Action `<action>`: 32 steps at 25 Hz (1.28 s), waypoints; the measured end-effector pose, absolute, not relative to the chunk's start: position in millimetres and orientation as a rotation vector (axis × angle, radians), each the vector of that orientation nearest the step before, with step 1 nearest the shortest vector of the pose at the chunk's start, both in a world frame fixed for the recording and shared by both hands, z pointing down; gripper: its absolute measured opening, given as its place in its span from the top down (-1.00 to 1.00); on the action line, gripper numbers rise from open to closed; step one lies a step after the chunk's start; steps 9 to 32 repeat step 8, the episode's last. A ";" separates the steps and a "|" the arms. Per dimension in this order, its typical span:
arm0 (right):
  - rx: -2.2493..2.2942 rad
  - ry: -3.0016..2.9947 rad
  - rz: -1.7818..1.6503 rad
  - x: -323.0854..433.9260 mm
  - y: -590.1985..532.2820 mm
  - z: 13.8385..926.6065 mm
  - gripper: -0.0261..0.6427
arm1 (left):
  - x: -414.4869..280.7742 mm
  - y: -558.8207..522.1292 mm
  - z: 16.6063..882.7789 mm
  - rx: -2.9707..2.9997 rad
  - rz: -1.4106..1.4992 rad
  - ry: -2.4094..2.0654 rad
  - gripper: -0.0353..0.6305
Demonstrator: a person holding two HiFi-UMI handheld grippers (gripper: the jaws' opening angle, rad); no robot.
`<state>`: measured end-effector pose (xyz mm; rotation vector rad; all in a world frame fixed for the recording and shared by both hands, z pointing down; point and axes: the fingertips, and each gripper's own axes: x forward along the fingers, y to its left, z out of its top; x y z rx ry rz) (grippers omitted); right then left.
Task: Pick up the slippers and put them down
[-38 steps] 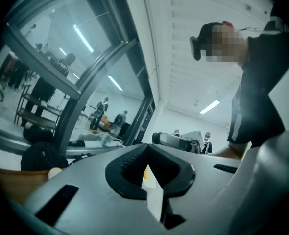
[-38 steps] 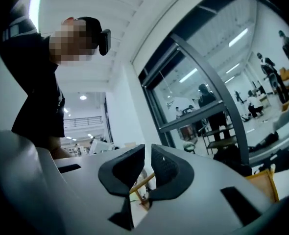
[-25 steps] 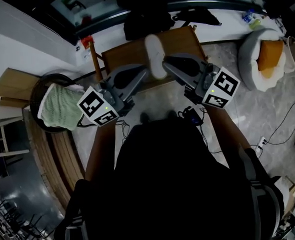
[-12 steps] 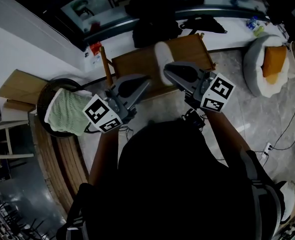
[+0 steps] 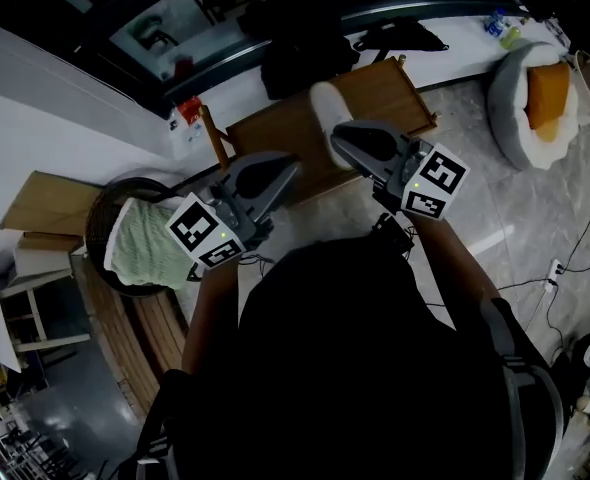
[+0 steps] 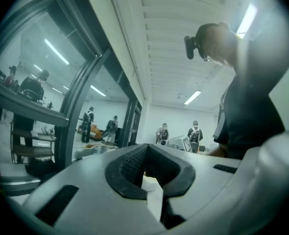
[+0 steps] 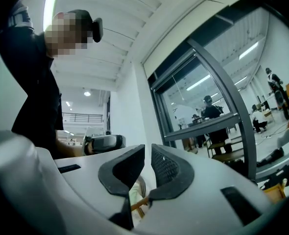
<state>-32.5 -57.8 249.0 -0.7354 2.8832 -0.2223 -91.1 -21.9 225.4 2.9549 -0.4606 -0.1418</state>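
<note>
1. White slipper [image 5: 324,108] hangs pinched in our right gripper [image 5: 337,136], jaws nearly closed on its edge, high over the wooden top [image 5: 275,128], likely ready for setting down
2. Our left gripper [image 5: 293,164], jaws together and carrying no slipper, hovers just beside, apparently spare

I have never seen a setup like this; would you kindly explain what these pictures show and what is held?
No robot: a person holds a two-jaw gripper in each hand. The head view looks down from the person's head onto the left gripper and right gripper above a wooden chair. The other two views look along each gripper's own jaws. The right gripper's jaws are nearly together and seem to pinch a white slipper. The left gripper's jaws are closed; a white sliver between them I cannot identify. A green towel lies in a dark basket at the left.
</note>
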 end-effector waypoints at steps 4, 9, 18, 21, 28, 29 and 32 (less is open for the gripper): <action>-0.789 2.879 -0.161 -31.8 -61.5 251.2 0.77 | -91.4 -26.9 226.6 2.973 -0.119 -0.399 0.86; -0.819 2.893 -0.140 -37.4 -68.6 258.7 0.77 | -95.3 -36.0 229.0 2.983 -0.109 -0.355 0.86; -0.819 2.893 -0.140 -37.4 -68.6 258.7 0.77 | -95.3 -36.0 229.0 2.983 -0.109 -0.355 0.86; -0.819 2.893 -0.140 -37.4 -68.6 258.7 0.77 | -95.3 -36.0 229.0 2.983 -0.109 -0.355 0.86; -0.819 2.893 -0.140 -37.4 -68.6 258.7 0.77 | -95.3 -36.0 229.0 2.983 -0.109 -0.355 0.86; -0.819 2.893 -0.140 -37.4 -68.6 258.7 0.77 | -95.3 -36.0 229.0 2.983 -0.109 -0.355 0.86; -0.819 2.893 -0.140 -37.4 -68.6 258.7 0.77 | -95.3 -36.0 229.0 2.983 -0.109 -0.355 0.86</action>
